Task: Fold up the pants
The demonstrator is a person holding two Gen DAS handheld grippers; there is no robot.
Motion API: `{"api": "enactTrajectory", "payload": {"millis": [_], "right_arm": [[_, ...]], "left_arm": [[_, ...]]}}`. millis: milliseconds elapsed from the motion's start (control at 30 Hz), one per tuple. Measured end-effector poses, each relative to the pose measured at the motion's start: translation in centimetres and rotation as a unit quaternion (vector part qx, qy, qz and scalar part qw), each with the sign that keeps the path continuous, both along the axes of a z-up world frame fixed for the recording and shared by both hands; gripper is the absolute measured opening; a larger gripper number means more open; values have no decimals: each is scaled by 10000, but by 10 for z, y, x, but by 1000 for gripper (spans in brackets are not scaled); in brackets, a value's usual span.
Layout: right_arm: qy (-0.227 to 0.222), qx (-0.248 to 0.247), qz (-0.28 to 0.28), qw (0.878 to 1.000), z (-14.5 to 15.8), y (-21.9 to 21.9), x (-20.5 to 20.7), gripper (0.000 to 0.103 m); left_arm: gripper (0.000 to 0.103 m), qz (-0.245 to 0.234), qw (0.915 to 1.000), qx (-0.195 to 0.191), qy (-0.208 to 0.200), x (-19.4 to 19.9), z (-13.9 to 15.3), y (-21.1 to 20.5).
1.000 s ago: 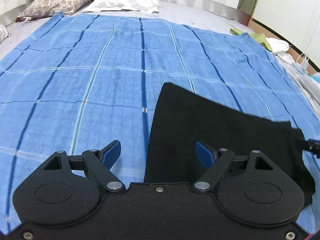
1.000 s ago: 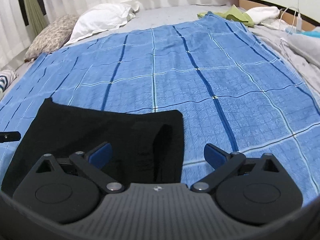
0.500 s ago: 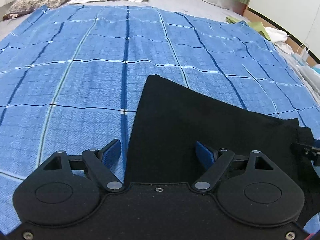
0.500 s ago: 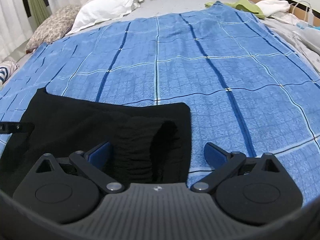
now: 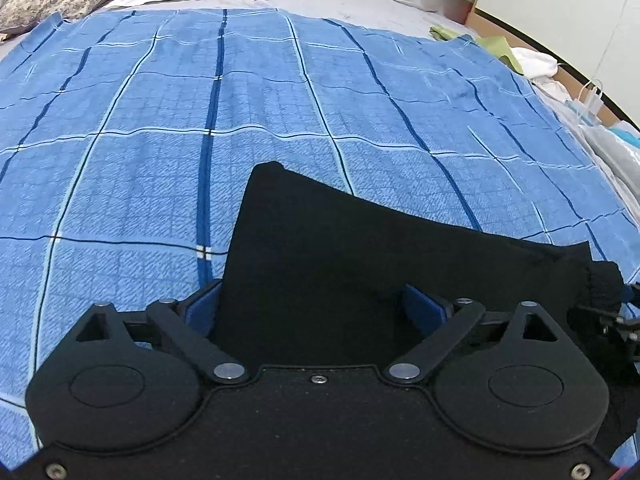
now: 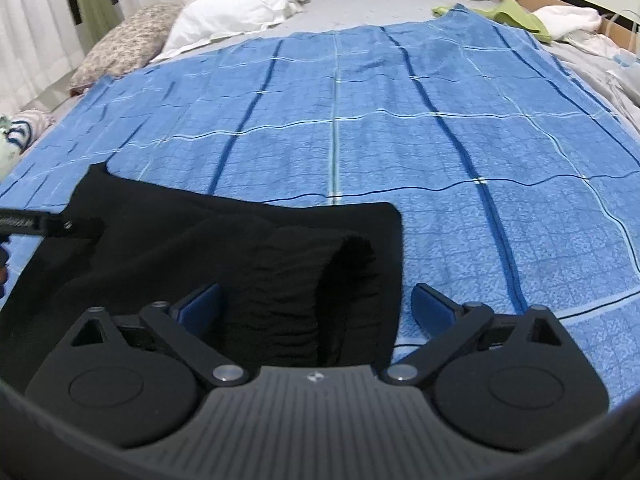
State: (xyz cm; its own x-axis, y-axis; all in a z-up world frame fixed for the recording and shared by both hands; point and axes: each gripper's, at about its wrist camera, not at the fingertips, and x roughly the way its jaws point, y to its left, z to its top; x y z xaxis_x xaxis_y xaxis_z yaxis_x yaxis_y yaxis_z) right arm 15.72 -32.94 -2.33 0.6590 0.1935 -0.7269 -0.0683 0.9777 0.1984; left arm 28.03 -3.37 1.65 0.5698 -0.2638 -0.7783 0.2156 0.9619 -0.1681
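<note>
Black pants [image 5: 360, 248] lie folded on a blue checked blanket [image 5: 160, 160] on a bed. My left gripper [image 5: 312, 306] hangs low over their left end. Its jaws are opening, with the cloth's left edge lying between the blue fingers [image 5: 200, 308], not pinched. In the right wrist view the pants [image 6: 200, 240] show a bunched, ribbed waistband part [image 6: 304, 280] near their right edge. My right gripper [image 6: 316, 304] straddles that part. Its jaws are closing but still wide, pads off the cloth. The left gripper's tip [image 6: 40, 224] shows at the far left.
The blanket [image 6: 400, 140] stretches wide beyond the pants. A white pillow [image 6: 236, 12] and a patterned pillow [image 6: 128, 48] lie at the bed's head. Green cloth [image 6: 516, 14], white cloth [image 6: 568, 18] and plastic bags [image 5: 604, 136] sit along the right side.
The left gripper has moved right and lower, onto the pants' left end, and its fingers have spread wider. The right gripper has sunk closer to the waistband end.
</note>
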Motion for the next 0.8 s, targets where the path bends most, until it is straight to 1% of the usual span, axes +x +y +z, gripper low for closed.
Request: {"api": "enactTrajectory", "payload": {"millis": [33, 67, 133, 200, 267, 333, 433, 533, 667, 800], "right_arm": [[-40, 52, 149, 9999, 0, 2, -3, 94], [-67, 101, 291, 9995, -1, 4, -6, 94], [-134, -32, 405, 9991, -3, 10, -9, 94], [-141, 29, 362, 9992, -3, 10, -8, 93], [-140, 161, 280, 9994, -2, 6, -7, 91], [-158, 191, 280, 9993, -1, 4, -7, 89], [-232, 275, 378, 9986, -2, 0, -9, 89], [-284, 424, 386, 9980, -4, -5, -10, 89], [-334, 468, 346, 9977, -6, -5, -7, 89], [-380, 710, 280, 9964, -7, -11, -4, 89]], "left_arm": [[95, -1, 10000, -11, -10, 1, -1, 0], [96, 0, 10000, -12, -27, 2, -1, -1], [97, -17, 10000, 6, -58, 2, -2, -2], [97, -50, 9999, 46, -83, 2, -3, -3], [98, -84, 9999, 76, -99, 2, -4, -5], [99, -111, 9999, 65, -105, 4, -4, -4], [102, -206, 9997, 59, -103, 6, -5, -5], [103, -237, 9996, 94, -144, 7, -6, -6], [103, -235, 9996, 61, -172, 9, -7, -6], [103, -231, 9995, 72, -211, 12, -8, -6]]}}
